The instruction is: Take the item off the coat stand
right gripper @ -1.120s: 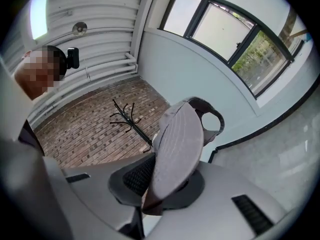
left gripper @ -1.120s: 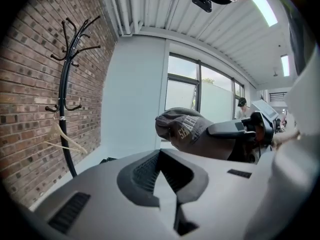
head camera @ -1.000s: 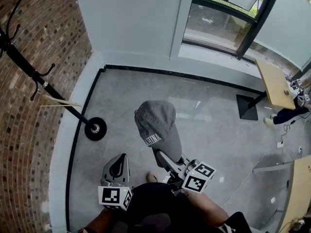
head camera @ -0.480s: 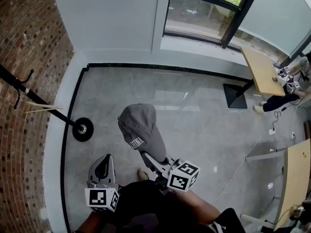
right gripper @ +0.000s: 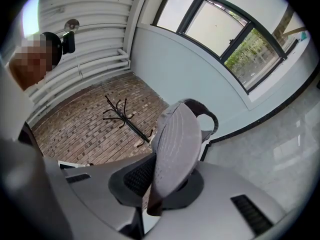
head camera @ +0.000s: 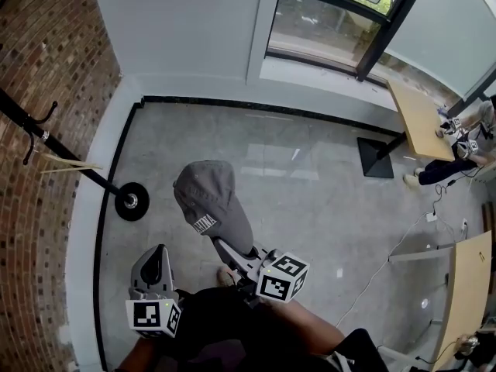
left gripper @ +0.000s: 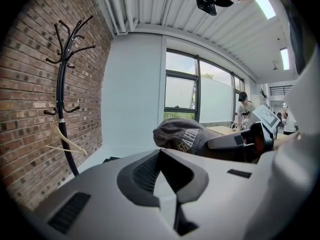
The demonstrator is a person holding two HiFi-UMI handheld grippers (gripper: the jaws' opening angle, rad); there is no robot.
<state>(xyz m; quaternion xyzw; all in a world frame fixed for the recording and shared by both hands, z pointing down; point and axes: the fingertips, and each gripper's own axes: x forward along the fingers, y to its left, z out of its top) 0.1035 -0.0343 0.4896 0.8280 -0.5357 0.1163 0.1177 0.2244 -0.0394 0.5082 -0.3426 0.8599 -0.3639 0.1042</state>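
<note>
Right gripper [right gripper: 160, 184] first: jaws drawn in narrow and clamped on the brim of the grey cap [head camera: 213, 204]. The cap stands up out of the pads at the centre of the head view, clear of the floor and well apart from the coat stand [head camera: 70, 161] at the left edge. So the item is off the stand and in my right tongs.

Left gripper [left gripper: 162, 171]: pads brought together, nothing between them. It hangs low at the lower left of the head view, just beside my body.

Room to move is good. The grey floor [head camera: 310, 184] lies open through the middle and right of the frame. A black skirting line runs along the foot of the pale wall across the top and down the left side.

The brick wall [head camera: 46, 68] fills the upper left. The stand's round base [head camera: 132, 201] sits close to the corner where the two walls meet, and a pale wooden hanger [head camera: 70, 166] hangs on its pole.

On the upper right is a window [head camera: 325, 22] with dark frames. Below it a small wooden table [head camera: 418, 118] stands on a black foot plate [head camera: 377, 157].

On the right edge there is another person [head camera: 457, 165] beside that table. A thin cable [head camera: 387, 262] trails over the floor towards a second tabletop [head camera: 465, 285] at the lower right.

The widest free lane is centre frame, ahead of the cap.
</note>
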